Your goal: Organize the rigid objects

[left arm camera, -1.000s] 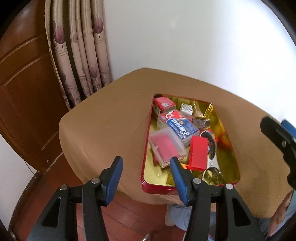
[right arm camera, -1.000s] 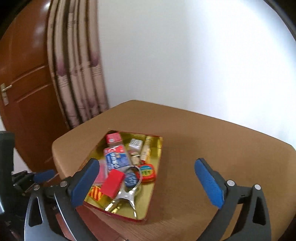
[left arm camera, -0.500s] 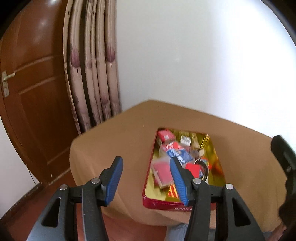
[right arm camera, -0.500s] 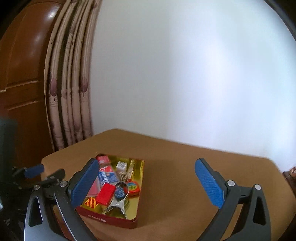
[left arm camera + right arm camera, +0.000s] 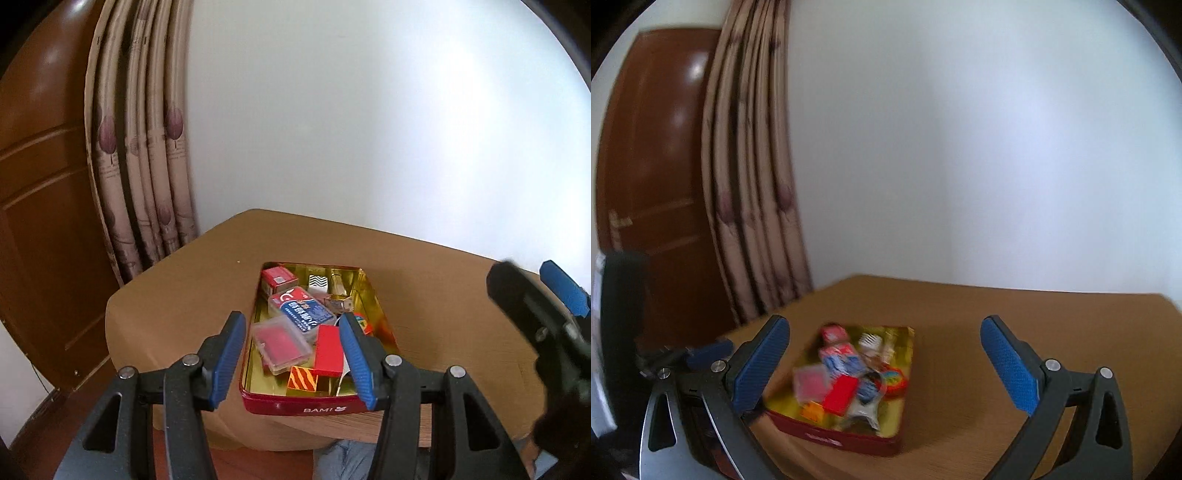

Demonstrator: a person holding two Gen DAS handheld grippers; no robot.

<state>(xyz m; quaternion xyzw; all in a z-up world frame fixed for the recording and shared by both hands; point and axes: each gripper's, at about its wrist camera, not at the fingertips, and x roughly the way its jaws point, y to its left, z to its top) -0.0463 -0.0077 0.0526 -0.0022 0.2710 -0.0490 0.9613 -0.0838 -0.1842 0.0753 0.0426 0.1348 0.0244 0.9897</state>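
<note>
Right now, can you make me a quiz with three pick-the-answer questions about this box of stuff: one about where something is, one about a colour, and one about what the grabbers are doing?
1. Where does the red tin sit?
A. on the brown table
B. on the floor
C. on a chair

2. What colour is the inside of the tin?
A. gold
B. green
C. white

3. What are the left gripper and the right gripper doing?
A. both open, holding nothing
B. both shut on boxes
C. left shut on the clear case

Answers:
1 A, the tin rests near the table's front edge.
2 A, its floor shines gold between the things.
3 A, a wide gap shows between each pair of blue pads, with nothing between them.
</note>
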